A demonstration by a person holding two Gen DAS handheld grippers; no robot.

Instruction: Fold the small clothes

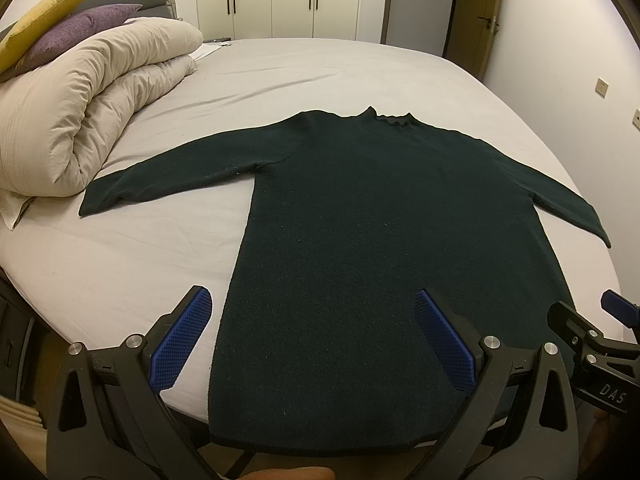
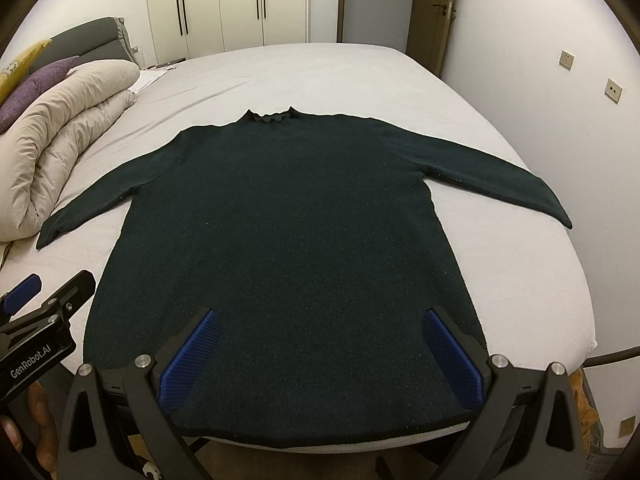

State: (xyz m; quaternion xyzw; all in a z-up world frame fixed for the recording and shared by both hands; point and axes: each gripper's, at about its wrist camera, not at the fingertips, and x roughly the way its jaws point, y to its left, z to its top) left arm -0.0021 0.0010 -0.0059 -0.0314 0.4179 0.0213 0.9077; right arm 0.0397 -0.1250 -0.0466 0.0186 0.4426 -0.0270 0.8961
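A dark green long-sleeved sweater (image 1: pixel 360 240) lies flat on the bed, collar away from me, both sleeves spread out; it also shows in the right wrist view (image 2: pixel 288 240). Its hem hangs at the bed's near edge. My left gripper (image 1: pixel 312 300) is open and empty, hovering above the hem's left part, with one blue pad (image 1: pixel 180 344) over the sheet. My right gripper (image 2: pixel 320 316) is open and empty above the hem's right part. Each gripper shows at the edge of the other's view, the right gripper (image 1: pixel 600 336) and the left gripper (image 2: pixel 40 312).
A grey-sheeted bed (image 1: pixel 120 264) carries the sweater. A rolled beige duvet (image 1: pixel 80 112) with purple and yellow pillows (image 1: pixel 80 28) lies at the left, close to the left sleeve's cuff. Wardrobes and a door stand at the far wall. A wall runs along the bed's right side.
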